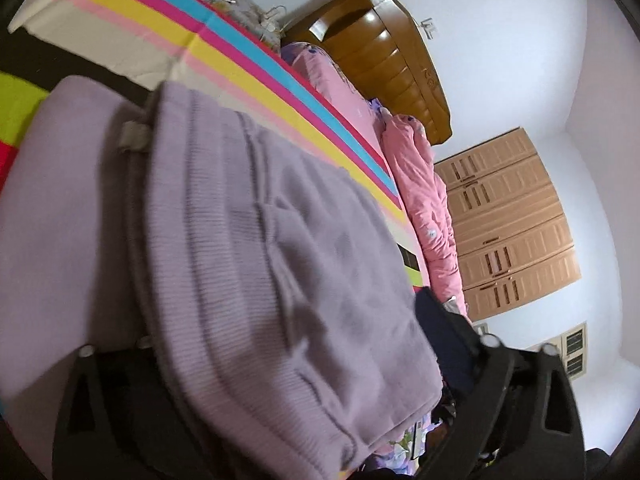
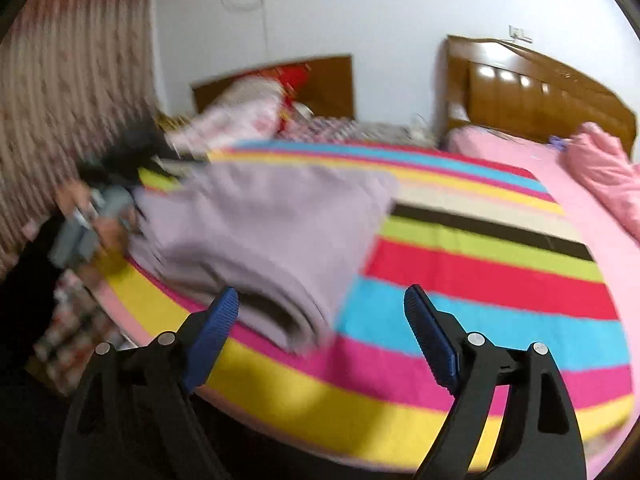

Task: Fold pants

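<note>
Right wrist view: right gripper (image 2: 320, 316) gapes empty beside pants (image 2: 260, 232); left gripper's (image 1: 280, 360) jaws buried, grip unclear.

Striped blanket (image 2: 480, 264) covers the bed — bands of yellow, magenta, cyan, red, lime, black, cream. Pink sheet (image 2: 532, 168) lies along its far edge, a crumpled pink quilt (image 2: 608, 176) on top of it near the wooden headboard (image 2: 536, 100). White wall (image 2: 380, 12) behind, with a socket plate (image 2: 520, 34) above the headboard. Pale wooden wardrobe doors (image 1: 508, 220) stand past the bed's end. Patterned curtain (image 2: 60, 80) on the left side — blurred. Heap of floral bedding (image 2: 240, 116) beside it.
</note>
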### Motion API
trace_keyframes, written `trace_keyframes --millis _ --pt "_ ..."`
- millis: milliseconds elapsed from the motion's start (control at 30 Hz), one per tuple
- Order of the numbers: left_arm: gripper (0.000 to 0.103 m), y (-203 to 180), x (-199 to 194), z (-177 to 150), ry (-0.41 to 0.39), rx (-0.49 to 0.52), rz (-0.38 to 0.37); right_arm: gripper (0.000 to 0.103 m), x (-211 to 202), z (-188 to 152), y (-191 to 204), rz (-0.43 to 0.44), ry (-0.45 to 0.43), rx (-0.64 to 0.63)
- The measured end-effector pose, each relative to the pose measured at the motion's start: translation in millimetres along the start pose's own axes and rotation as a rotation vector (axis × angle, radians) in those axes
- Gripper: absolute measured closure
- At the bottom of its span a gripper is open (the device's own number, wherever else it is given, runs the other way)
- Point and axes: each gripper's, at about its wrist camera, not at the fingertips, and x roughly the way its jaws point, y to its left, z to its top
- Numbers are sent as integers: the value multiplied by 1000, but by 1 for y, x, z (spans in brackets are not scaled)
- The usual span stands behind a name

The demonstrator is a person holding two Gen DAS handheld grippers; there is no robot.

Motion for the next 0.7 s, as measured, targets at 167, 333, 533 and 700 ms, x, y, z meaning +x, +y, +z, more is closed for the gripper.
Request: trace_keyframes --millis 167,333,533,700 --pt "2 -1 3 2 9 -20 1 21 28 -9 18 -84 37 -34" --pt "2 -2 5 3 14 -12 17 21 48 -7 19 -151 28 -29" --pt "77 -4 -3 6 -7 -55 133 21 60 -14 17 -228 48 -12" --pt "82 -111 -49 39 -89 200 13 16 67 -12 4 -237 70 61"
